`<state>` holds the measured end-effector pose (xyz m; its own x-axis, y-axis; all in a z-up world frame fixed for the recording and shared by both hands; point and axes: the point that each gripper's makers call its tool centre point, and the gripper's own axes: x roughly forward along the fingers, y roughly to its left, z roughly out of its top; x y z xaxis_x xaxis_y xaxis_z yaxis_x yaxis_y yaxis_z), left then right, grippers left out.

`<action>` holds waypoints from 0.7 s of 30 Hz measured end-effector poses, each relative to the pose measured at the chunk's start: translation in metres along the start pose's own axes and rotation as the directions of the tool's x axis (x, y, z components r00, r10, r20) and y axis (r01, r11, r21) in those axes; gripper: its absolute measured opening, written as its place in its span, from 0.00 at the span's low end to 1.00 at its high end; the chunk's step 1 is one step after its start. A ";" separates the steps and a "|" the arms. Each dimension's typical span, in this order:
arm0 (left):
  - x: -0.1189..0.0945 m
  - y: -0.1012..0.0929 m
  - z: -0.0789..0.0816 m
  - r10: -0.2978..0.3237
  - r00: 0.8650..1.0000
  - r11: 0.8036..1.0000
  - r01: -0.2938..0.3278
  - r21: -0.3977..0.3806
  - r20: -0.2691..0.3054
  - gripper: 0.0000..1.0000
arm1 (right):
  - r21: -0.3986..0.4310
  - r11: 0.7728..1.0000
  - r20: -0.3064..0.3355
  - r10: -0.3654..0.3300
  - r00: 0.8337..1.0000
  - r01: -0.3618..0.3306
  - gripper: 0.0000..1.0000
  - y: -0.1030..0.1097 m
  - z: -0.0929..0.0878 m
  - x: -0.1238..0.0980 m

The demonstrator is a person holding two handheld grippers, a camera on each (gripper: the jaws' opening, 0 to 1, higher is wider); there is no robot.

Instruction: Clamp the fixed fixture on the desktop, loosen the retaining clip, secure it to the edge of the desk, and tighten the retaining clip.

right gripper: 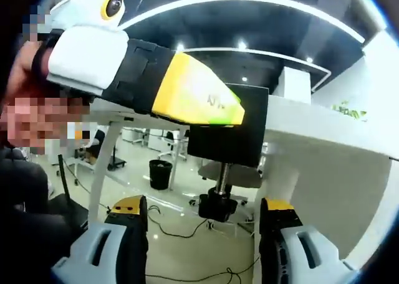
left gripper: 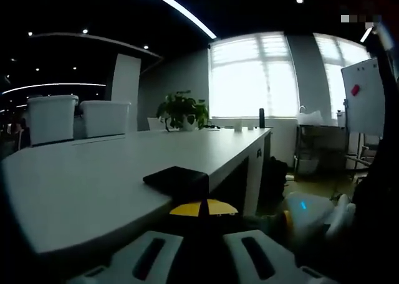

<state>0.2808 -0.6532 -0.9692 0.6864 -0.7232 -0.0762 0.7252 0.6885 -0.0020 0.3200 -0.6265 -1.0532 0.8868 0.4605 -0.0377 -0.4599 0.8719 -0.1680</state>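
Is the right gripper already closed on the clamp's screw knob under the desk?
No: in the right gripper view the right gripper stands open, its jaws either side of the black screw knob with clear gaps, not touching it.

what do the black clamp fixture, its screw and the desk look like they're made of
Black clamp fixture: probably painted metal, matte black, flat plates with sharp edges. Screw: bare metal, visible thread and grey sheen, ending in a black knob, likely plastic. Desk: smooth white top, probably laminate; hard to tell.
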 end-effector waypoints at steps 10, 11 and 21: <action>-0.001 -0.001 0.001 -0.013 1.000 0.999 0.014 -0.032 0.025 0.01 | 0.051 0.998 -0.008 -0.047 0.999 0.047 0.66 -0.008 0.007 0.005; -0.001 -0.001 0.001 -0.015 1.000 0.999 0.016 -0.032 0.026 0.01 | 0.056 0.997 -0.009 -0.048 0.999 0.048 0.65 -0.007 0.008 0.004; 0.000 0.000 0.000 -0.016 0.999 0.999 0.018 -0.034 0.034 0.01 | 0.054 0.997 -0.009 -0.057 0.998 0.057 0.28 -0.012 0.007 0.004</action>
<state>0.2806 -0.6536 -0.9688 0.6759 -0.7358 -0.0422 0.7349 0.6771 -0.0376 0.3287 -0.6336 -1.0450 0.9118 0.4090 -0.0371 -0.4104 0.9045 -0.1160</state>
